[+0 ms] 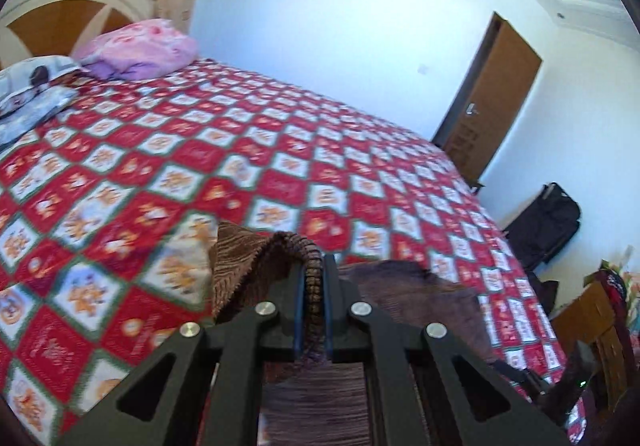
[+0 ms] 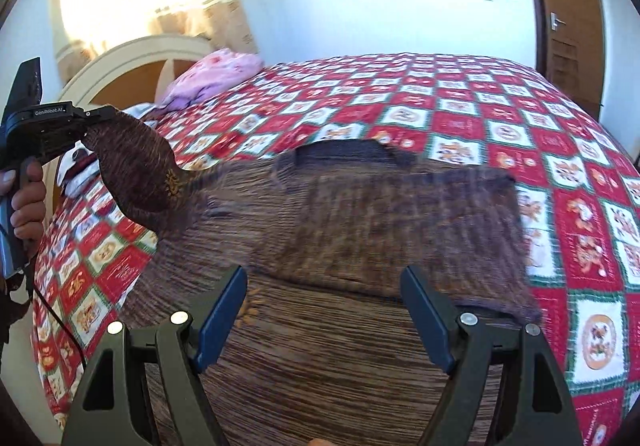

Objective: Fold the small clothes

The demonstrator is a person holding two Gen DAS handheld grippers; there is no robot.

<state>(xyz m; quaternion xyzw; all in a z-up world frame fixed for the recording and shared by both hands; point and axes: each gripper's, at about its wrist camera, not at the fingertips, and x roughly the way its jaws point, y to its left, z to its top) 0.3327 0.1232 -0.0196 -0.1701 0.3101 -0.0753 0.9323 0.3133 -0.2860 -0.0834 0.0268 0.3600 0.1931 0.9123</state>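
Observation:
A brown striped knit garment (image 2: 360, 230) lies spread on the bed's red checked cover (image 2: 500, 117). My left gripper (image 1: 314, 278) is shut on one edge of the garment (image 1: 256, 266) and holds that part lifted above the bed. The same gripper (image 2: 90, 117) shows in the right wrist view at far left, with the raised sleeve-like flap (image 2: 136, 165) hanging from it. My right gripper (image 2: 324, 286) is open and empty, hovering just over the near part of the garment, fingers on either side of bare cloth.
A pink pillow (image 1: 140, 49) and a grey patterned pillow (image 1: 28, 89) lie by the headboard (image 1: 72, 1). A wooden door (image 1: 488, 93) stands beyond the bed. A black bag (image 1: 548, 226) and a wooden chair (image 1: 596, 326) sit beside the bed at right.

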